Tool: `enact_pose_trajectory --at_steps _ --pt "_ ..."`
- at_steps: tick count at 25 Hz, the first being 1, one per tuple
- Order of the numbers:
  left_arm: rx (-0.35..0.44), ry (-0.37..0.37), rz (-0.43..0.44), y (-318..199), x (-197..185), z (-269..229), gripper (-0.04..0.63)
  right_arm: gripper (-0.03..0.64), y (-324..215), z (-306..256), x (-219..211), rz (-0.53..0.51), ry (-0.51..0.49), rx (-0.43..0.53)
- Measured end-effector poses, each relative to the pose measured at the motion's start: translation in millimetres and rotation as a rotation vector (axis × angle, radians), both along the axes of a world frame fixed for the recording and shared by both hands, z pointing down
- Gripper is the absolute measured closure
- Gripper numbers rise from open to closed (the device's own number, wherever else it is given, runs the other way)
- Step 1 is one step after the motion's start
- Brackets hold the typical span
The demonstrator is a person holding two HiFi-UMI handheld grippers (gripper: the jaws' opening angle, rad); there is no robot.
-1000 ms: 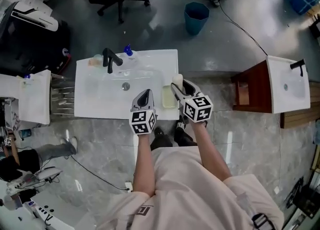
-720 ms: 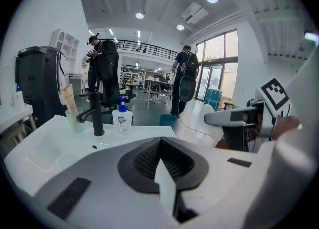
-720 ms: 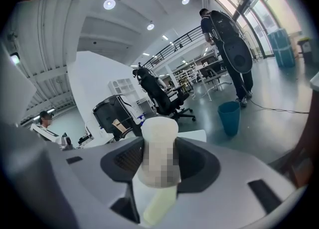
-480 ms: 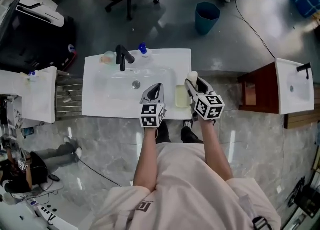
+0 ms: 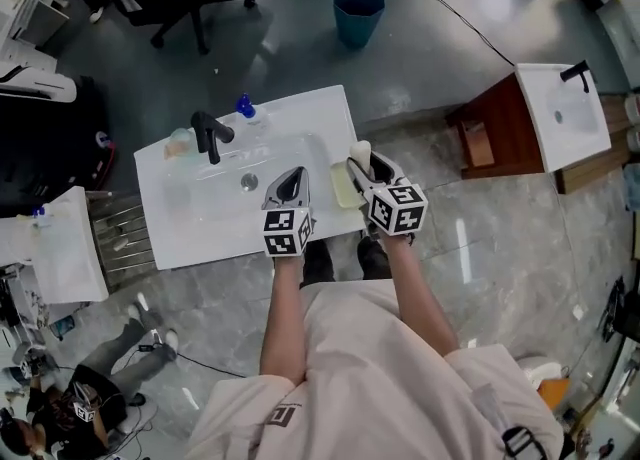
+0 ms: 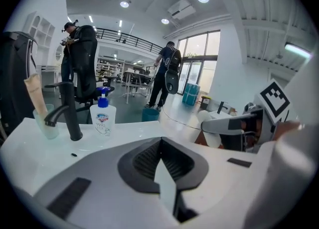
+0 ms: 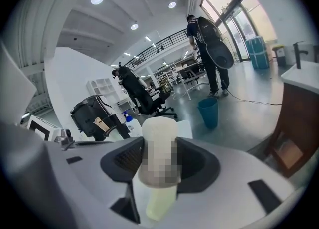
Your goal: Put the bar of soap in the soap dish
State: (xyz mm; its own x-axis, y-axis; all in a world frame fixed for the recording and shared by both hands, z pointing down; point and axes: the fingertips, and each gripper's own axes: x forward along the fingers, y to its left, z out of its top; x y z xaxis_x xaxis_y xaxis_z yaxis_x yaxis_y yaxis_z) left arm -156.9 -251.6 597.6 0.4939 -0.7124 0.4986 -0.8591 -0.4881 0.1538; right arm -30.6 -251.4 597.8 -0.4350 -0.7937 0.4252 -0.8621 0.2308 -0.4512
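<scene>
**Bar of soap, in right gripper, over the soap dish**
Right gripper [image 5: 368, 170] is clamped on the bar of soap [image 5: 360, 154], whose long axis runs along the jaws and past their tips, away from the person. The soap dish [image 5: 343, 188] sits on the sink [image 5: 190, 228] edge, just left of and below the right gripper, nearer to it. Left gripper [image 5: 290, 186] hovers over the basin, jaws together and empty.

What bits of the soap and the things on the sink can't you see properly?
Right gripper view: a mosaic patch covers the middle of the bar of soap.
Head view: the right gripper hides the right side of the soap dish.
Left gripper view: the print on the pump bottle is too small to read.
</scene>
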Motion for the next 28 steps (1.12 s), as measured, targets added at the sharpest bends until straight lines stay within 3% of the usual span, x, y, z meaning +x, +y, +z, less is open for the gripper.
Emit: enact_pose_trajectory --at_steps 18,28 --pt "-0.108 0.013 0.149 9.9 19.7 36.6 0.590 0.420 29.1 48.6 1.1 0.084 0.083 -0.129" --pt "-0.141 0.023 0.181 10.9 20.3 49.7 0.591 0.420 37.9 71.7 -18.7 0.043 0.180 -0.199"
